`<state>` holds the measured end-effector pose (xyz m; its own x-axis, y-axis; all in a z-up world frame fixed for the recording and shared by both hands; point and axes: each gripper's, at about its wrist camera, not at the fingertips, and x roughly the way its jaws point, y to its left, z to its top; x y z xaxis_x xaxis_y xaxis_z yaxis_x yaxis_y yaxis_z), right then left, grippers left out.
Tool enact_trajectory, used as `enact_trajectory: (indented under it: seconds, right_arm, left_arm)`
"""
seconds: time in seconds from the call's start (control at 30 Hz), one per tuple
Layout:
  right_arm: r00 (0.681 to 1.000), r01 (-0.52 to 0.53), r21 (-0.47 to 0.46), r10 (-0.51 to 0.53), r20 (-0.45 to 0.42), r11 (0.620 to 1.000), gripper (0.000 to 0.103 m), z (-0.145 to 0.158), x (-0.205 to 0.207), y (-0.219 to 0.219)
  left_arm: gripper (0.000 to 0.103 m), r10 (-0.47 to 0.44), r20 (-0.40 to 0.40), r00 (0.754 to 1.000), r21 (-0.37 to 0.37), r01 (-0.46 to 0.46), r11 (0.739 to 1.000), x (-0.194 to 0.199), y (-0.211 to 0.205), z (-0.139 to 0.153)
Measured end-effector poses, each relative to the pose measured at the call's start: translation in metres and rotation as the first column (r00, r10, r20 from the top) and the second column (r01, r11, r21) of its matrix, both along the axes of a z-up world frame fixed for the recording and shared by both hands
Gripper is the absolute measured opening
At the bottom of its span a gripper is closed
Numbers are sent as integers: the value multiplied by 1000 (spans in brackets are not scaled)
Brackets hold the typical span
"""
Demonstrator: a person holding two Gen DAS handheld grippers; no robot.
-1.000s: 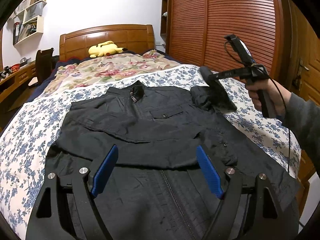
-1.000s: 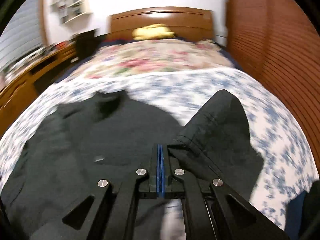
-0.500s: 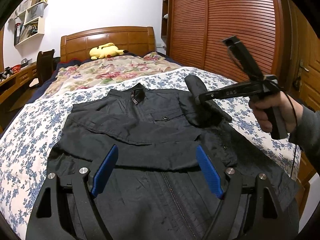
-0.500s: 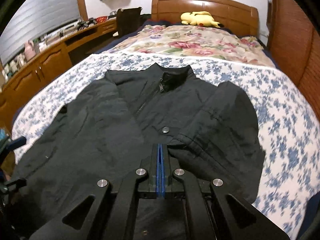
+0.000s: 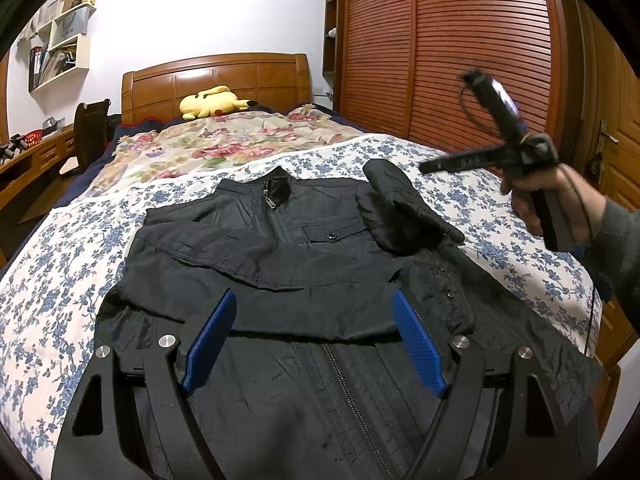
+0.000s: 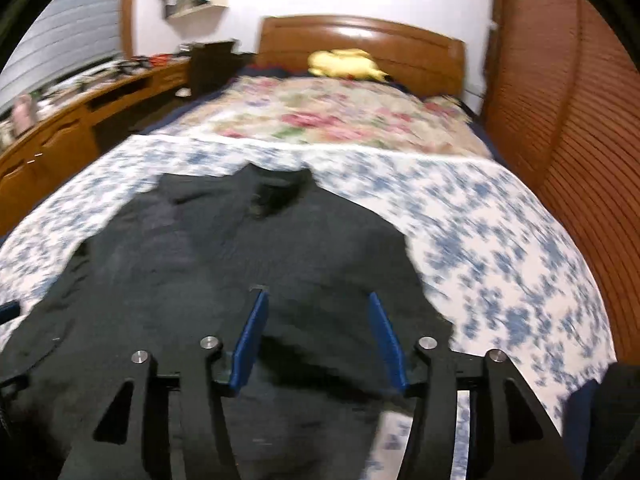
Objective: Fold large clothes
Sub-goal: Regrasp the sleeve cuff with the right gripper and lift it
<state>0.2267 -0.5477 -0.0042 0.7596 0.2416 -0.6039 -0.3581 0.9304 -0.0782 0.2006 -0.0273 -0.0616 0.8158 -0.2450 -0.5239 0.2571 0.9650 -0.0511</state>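
**Sleeve released, right gripper withdrawn**

Since the earlier frame, the right gripper [image 6: 316,336] has been opened and lifted clear of the sleeve [image 5: 404,216], which is now left folded across the chest of the black jacket [image 5: 304,280]. Its blue pads are seen spread apart, nothing between them. The left gripper [image 5: 316,340] is likewise held wide apart above the lower jacket. The jacket is laid flat, collar toward the headboard [image 5: 216,80], on the floral bedspread [image 5: 52,280].
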Motion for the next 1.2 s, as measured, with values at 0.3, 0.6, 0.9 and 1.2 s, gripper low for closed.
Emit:
enact_trajectory:
  seconds: [0.3, 0.6, 0.9, 1.2]
  right_arm:
    - [976, 146, -9, -146, -162, 989, 58, -61, 63, -33]
    - [937, 189, -1, -181, -298, 982, 71, -111, 97, -48]
    - [944, 156, 57, -132, -304, 986, 50, -128, 103, -45]
    - [995, 98, -76, -100, -16, 992, 5, -63, 53, -12]
  left_arm:
    - [81, -1, -4, 1000, 3, 1, 1000, 0, -1, -1]
    - [81, -4, -14, 1000, 10, 4, 1000, 4, -5, -4]
    - [81, -8, -22, 1000, 22, 8, 1000, 6, -9, -7]
    - [81, 13, -2, 1000, 17, -13, 1000, -5, 6, 0]
